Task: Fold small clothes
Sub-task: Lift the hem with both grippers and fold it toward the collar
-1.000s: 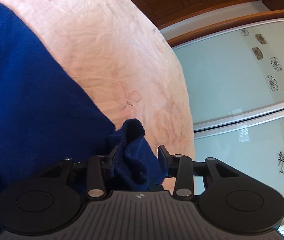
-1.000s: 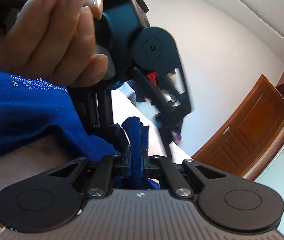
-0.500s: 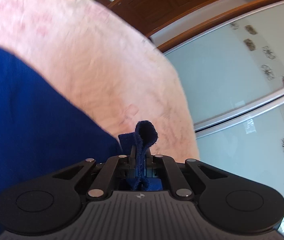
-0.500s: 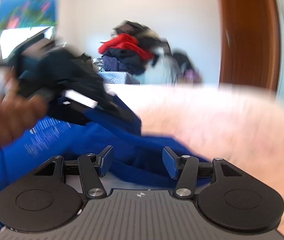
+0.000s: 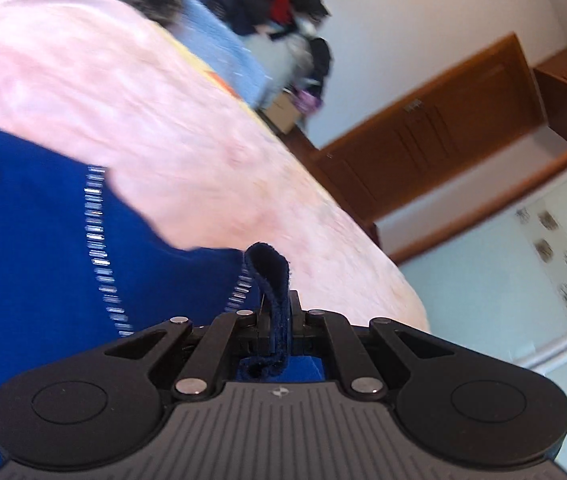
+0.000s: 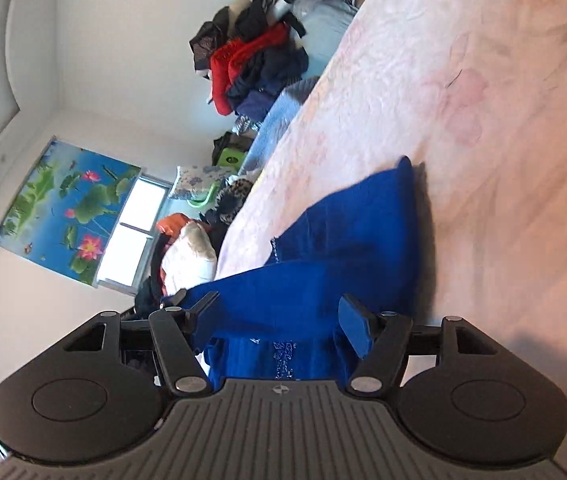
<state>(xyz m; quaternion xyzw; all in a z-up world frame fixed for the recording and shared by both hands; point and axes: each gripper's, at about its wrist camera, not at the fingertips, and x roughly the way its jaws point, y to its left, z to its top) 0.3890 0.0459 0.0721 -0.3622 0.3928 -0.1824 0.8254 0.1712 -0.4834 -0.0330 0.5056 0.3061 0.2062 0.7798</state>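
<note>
Left wrist: my left gripper (image 5: 273,322) pinches the top's (image 5: 35,240) edge; right gripper (image 6: 279,320), jaws just parted, holds nothing. Mid-fold; next I regrip right.

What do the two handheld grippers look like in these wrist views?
Both match. The left gripper has a grey ribbed body with a small centre emblem, two round black discs at the sides, and black linkage arms with silver pivot pins. The right gripper is the same build; its fingers end in flat rectangular blue pads. No cables, hands or sleeves show.
</note>
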